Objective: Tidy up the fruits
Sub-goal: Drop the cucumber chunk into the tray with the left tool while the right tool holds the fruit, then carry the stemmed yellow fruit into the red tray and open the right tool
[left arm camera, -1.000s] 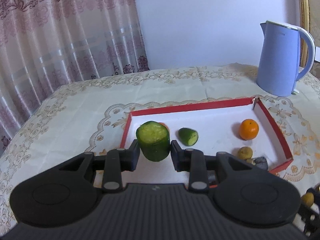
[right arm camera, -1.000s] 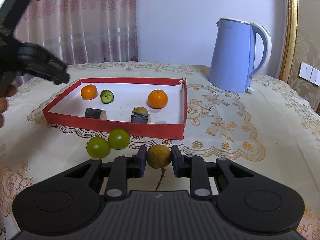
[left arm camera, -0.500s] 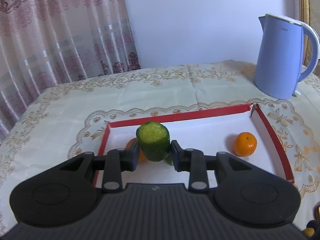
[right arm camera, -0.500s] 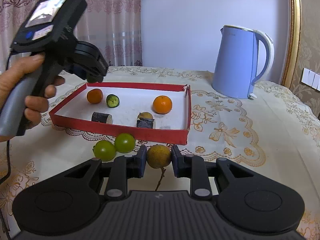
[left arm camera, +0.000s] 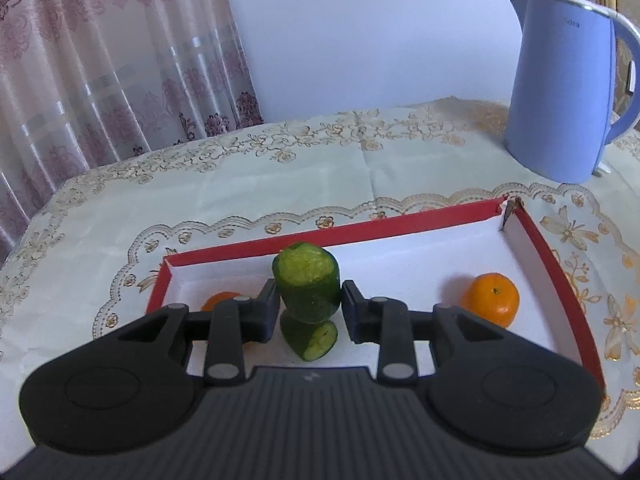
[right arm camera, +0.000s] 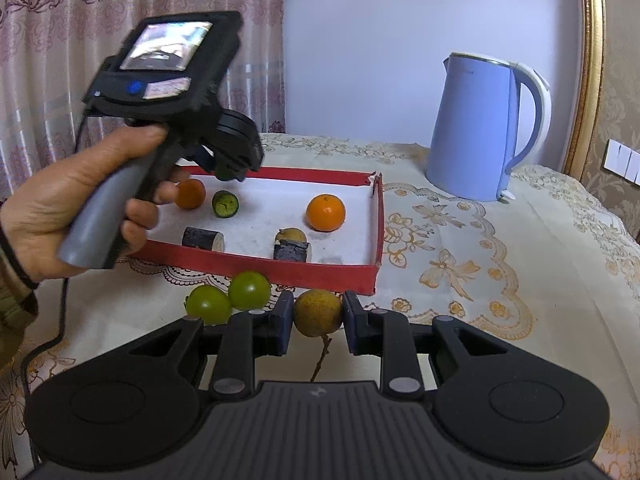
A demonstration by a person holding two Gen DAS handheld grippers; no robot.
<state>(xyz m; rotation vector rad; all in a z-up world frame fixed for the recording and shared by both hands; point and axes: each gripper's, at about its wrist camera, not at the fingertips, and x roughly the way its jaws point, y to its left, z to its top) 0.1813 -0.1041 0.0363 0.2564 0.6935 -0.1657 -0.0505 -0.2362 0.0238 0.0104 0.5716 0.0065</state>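
Cucumber chunk (left arm camera: pixel 308 286), a stubby dark-green cylinder with a pale, rough cut top, is sitting at the centre of the left wrist view, clamped upright between the black pads of the left gripper (left arm camera: pixel 309 310) above the red-walled, white-floored cardboard tray (left arm camera: pixel 400 228). Directly below it a second cucumber piece (left arm camera: pixel 312 338) is lying on the tray floor. Two glossy oranges are resting in the tray, one at right (left arm camera: pixel 491 299) and one at left (left arm camera: pixel 220 300), half hidden behind a finger. In the right wrist view, the right gripper (right arm camera: pixel 318 322) is squeezing a round, matte brown-yellow fruit (right arm camera: pixel 318 312) at lower centre; two smooth green fruits (right arm camera: pixel 228 298) are touching each other just left of it on the embroidered tablecloth (right arm camera: pixel 480 280). A smooth blue kettle (right arm camera: pixel 480 128) is standing at upper right.
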